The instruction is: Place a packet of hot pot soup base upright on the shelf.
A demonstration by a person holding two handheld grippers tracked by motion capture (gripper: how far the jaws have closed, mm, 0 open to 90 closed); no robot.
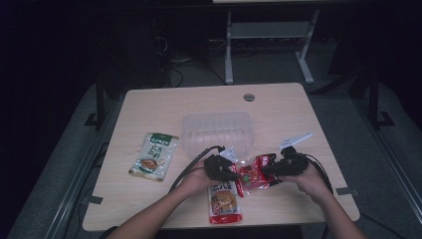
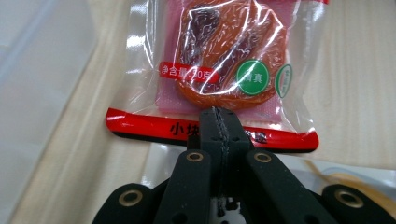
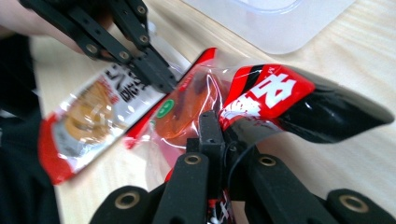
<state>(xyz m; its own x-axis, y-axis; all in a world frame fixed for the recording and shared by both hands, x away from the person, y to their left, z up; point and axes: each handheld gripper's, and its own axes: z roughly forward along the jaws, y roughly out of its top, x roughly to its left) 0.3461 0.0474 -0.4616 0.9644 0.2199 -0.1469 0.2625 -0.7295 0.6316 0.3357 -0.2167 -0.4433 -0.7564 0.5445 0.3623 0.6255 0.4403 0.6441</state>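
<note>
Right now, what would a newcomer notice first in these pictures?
A red snack packet near the table's front edge, pinched at opposite ends by the left gripper and right gripper. Behind it stands a clear tub. A green packet lies to the left.

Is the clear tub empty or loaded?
Empty as far as the high view shows: the clear tub holds nothing, and the red snack packet sits outside it, pinched by both grippers.

Dim room all around, only the light wooden table catching brightness. Grey carpeted floor spreads beneath, and a white-legged desk frame stands behind among dark cables.
</note>
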